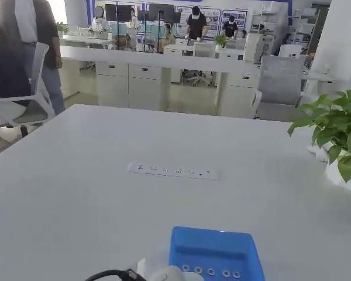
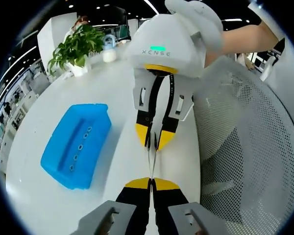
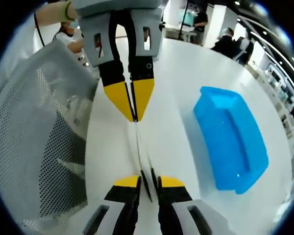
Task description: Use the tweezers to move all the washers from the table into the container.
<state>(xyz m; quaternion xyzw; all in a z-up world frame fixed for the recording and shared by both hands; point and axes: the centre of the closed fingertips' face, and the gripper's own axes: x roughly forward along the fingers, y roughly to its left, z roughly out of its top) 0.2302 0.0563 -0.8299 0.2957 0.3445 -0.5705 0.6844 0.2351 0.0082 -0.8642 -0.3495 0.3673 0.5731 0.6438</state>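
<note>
Closest to the lens in the left gripper view, the left gripper [image 2: 152, 183] has its yellow-tipped jaws pressed together on one end of the tweezers [image 2: 152, 159], a thin metal pair held over the table. Facing it from the other end, the right gripper [image 2: 154, 141] pinches the same tweezers. In the right gripper view its jaws stand a sliver apart with the metal legs clamped between them (so both grippers grip the one tool, nose to nose).

Beneath them lies the white table [image 2: 117, 93], with a grey mesh chair [image 2: 245, 147] beside its edge. A little further in, the blue container [image 2: 51, 159] rests flat on the table, apart from both grippers. The washers [image 2: 80, 147] lie in a row in its recess, and the head view shows five of them.

Beyond the container a white power strip [image 1: 172, 170] is set in the tabletop, and a potted plant [image 1: 339, 132] stands by the table's right side. Further back are office desks and several people.
</note>
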